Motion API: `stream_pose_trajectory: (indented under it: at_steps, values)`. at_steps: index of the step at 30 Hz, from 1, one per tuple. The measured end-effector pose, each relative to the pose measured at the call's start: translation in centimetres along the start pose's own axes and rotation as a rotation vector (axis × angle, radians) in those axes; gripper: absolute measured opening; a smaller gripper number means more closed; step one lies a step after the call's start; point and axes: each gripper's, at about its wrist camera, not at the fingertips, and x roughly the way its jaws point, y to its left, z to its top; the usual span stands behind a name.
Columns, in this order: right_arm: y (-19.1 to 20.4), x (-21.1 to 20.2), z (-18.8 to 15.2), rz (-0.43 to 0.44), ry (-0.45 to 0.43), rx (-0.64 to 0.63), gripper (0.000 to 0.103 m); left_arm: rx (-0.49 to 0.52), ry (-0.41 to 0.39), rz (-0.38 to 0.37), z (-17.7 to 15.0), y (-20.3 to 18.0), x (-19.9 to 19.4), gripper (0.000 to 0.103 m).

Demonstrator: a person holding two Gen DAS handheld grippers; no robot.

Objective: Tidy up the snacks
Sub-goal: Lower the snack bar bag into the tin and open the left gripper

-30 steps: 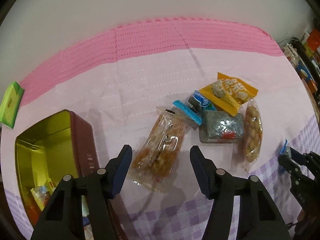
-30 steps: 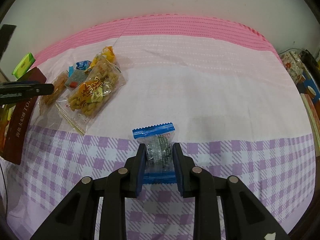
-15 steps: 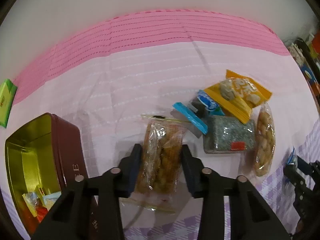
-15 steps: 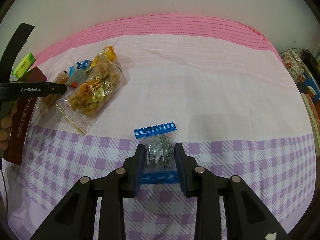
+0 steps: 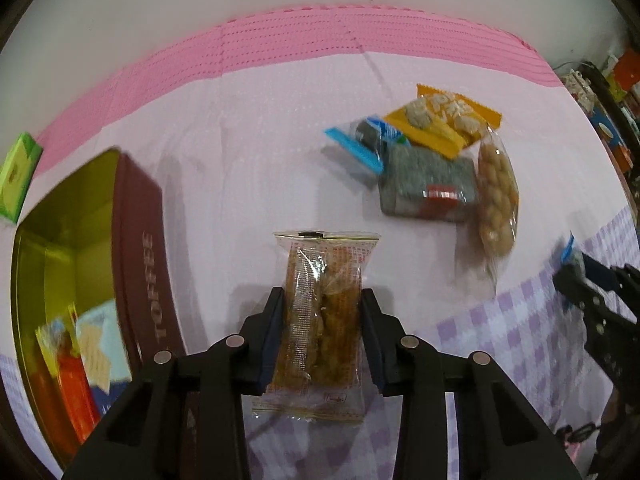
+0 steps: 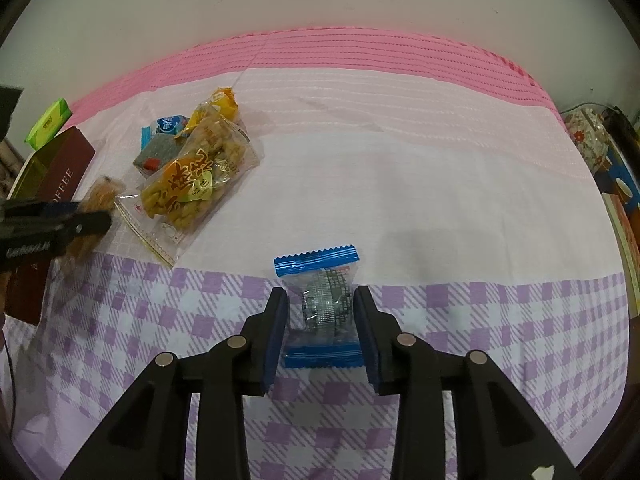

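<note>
Clear cellophane crinkles between the blue pads of the left gripper (image 5: 322,336), clamped on a packet of golden-brown snacks (image 5: 320,328) that hangs above the pink bedsheet (image 5: 248,128). Just left of it in the left wrist view stands an open maroon tin (image 5: 138,248) lettered TOFFEE, its gold interior holding several wrappers, orange and pale blue among them; only this camera looks inside. A green box (image 5: 18,174) lies beyond the tin at the sheet's edge. Farther right sits the remaining pile: an orange-yellow packet (image 5: 444,120), a blue-ended sweet (image 5: 360,144), a grey block pack (image 5: 430,184) and a clear bag of pale nuts (image 5: 496,196).

The right wrist view alone shows the right gripper (image 6: 320,332) straddling a blue-ended sweet with a silvery centre (image 6: 322,304) on the purple-checked part of the sheet. Its jaws have just been opening, and a thin gap shows on either side of the wrapper, so the pads no longer press it. From this side the pile is fronted by a large clear bag of twisted yellow snacks (image 6: 196,188) with an orange label, barely visible from the left. The left gripper appears here at the far left edge, blurred, with the brown packet in its tips and the tin's outer wall behind it.
</note>
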Motion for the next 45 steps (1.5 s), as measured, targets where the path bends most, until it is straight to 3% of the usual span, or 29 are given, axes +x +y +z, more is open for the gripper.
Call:
stream_pose_trajectory:
  at_steps: [13,24,38,45]
  values:
    - [0.3,0.0,-0.1,-0.005,-0.007,-0.011,0.038,-0.022,-0.062,-0.046,-3.2,-0.6,-4.6,0.037]
    - [0.4,0.0,-0.1,-0.012,-0.009,-0.018,0.038,-0.092,-0.117,-0.071,-3.7,2.3,-8.3,0.037]
    - [0.4,0.0,-0.1,-0.012,-0.008,-0.014,0.038,-0.221,-0.157,0.034,-4.0,10.0,-11.2,0.037]
    - [0.5,0.0,-0.1,-0.013,-0.009,-0.018,0.038,-0.296,-0.144,0.093,-4.6,14.1,-10.7,0.037]
